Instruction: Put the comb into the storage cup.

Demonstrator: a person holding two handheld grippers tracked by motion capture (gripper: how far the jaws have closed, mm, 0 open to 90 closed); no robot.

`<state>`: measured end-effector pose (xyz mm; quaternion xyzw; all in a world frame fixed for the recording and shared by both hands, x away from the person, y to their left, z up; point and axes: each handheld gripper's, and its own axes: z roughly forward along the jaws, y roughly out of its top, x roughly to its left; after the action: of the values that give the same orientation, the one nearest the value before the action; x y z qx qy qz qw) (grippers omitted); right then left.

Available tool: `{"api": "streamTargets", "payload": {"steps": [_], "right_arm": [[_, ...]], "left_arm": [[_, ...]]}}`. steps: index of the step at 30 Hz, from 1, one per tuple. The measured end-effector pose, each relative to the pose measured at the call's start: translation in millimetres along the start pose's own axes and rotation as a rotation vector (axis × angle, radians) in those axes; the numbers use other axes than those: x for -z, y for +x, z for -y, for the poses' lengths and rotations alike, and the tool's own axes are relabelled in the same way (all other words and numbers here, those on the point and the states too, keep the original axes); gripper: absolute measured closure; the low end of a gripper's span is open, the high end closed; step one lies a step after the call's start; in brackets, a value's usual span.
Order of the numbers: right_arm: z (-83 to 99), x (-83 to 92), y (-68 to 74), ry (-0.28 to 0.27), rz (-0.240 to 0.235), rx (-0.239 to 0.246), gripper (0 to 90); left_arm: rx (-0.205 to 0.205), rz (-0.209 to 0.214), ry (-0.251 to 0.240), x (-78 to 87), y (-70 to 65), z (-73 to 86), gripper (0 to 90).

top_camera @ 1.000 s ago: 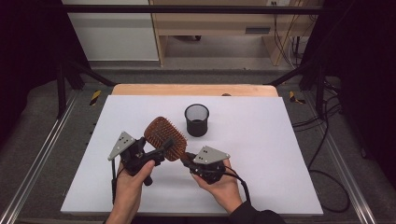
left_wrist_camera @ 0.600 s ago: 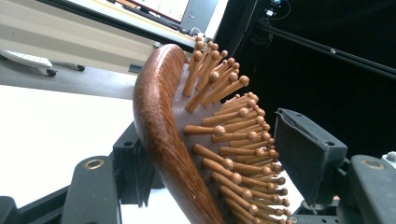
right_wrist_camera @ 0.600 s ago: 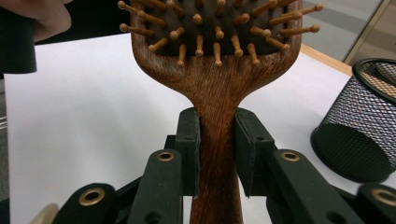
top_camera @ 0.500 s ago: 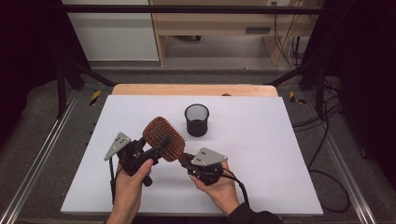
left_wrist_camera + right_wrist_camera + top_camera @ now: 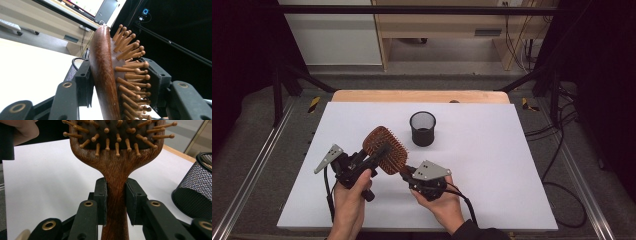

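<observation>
Together, both claws hold a wooden hairbrush [image 5: 385, 149] above the white surface [image 5: 492, 160], toward its near left part. The left claw [image 5: 372, 157] is clamped across the brush head: in the left gripper view one jaw presses the smooth wooden back [image 5: 101, 75] and the other sits among the round-tipped bristles [image 5: 130, 76]. The right claw [image 5: 408, 175] is closed on the brush handle; in the right gripper view its two black pads squeeze the narrow neck [image 5: 116, 195] just below the head, with the bristle side facing the camera. From the high view the brush tilts, head up and to the left, handle down toward the right claw. A black mesh cup [image 5: 422, 128] stands upright on the surface beyond the brush, near it but apart, and its rim appears at the right edge of the right gripper view [image 5: 197, 187]. A person's left hand [image 5: 349, 202] and right hand [image 5: 442, 202] grip the two tools from the near edge.
</observation>
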<state>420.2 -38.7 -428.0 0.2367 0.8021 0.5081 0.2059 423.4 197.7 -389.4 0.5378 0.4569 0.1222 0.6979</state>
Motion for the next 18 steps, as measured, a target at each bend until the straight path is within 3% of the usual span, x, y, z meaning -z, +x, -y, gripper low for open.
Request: {"api": "streamTargets", "payload": {"steps": [11,18], "right_arm": [[1.9,-3.7,1.7,0.000,-0.010,-0.009,72.7],[2.2,-5.0,2.9,0.001,-0.019,-0.012,72.5]], "left_arm": [[0.038,0.021,-0.001,1.9,1.0,-0.7,51.9],[0.088,0.031,-0.003,3.3,6.4,-0.6,52.5]]}}
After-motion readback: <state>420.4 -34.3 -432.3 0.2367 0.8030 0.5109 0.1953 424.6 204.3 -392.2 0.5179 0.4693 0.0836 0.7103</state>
